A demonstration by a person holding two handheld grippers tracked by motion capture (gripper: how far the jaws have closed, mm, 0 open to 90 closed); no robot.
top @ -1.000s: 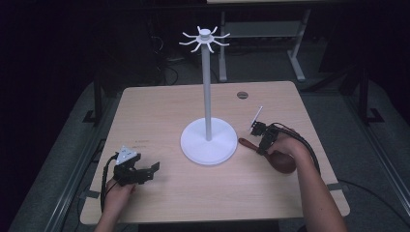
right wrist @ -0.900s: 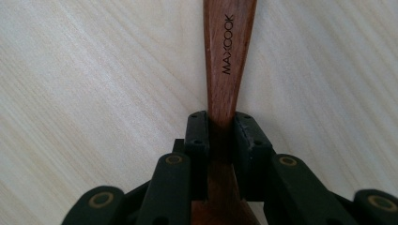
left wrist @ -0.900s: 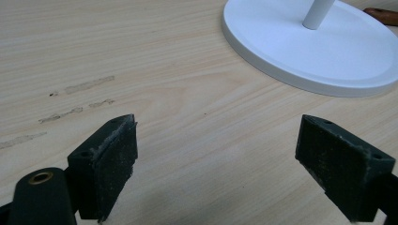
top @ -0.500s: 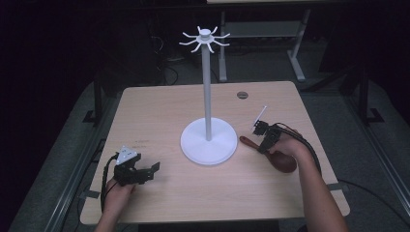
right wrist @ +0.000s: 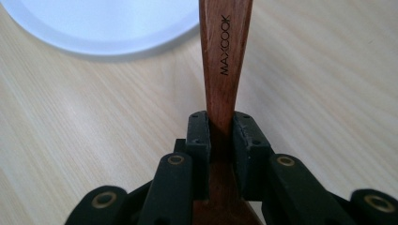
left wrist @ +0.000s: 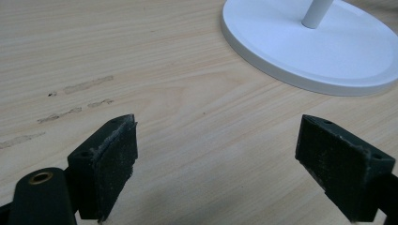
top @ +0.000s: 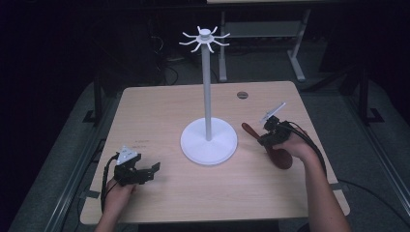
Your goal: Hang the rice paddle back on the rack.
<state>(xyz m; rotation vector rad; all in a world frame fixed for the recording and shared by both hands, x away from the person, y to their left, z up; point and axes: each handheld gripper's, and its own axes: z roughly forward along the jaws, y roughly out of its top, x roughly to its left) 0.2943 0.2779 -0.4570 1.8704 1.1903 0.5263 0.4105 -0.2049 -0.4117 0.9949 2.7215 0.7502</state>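
Note:
A brown wooden spoon (top: 282, 157) marked MAXCOOK (right wrist: 225, 47) is clamped by its handle in my right gripper (top: 269, 137), which is shut on it at the table's right side. The handle tip points toward the white stand's round base (top: 209, 141), and the bowl sits by the person's hand. In the right gripper view both pads of the right gripper (right wrist: 220, 123) press on the handle. The stand's thin pole rises to a ring of hooks (top: 205, 37). My left gripper (top: 151, 170) rests low at the front left, open and empty (left wrist: 216, 164), facing the base (left wrist: 328, 51).
The light wooden table (top: 159, 111) has a small dark round grommet (top: 242, 95) near its far edge. Faint scuff marks (left wrist: 75, 89) lie ahead of the left gripper. Dark floor and a desk frame surround the table.
My right gripper has risen slightly and shifted a little to the right with the spoon in it. The left gripper has stayed where it was.

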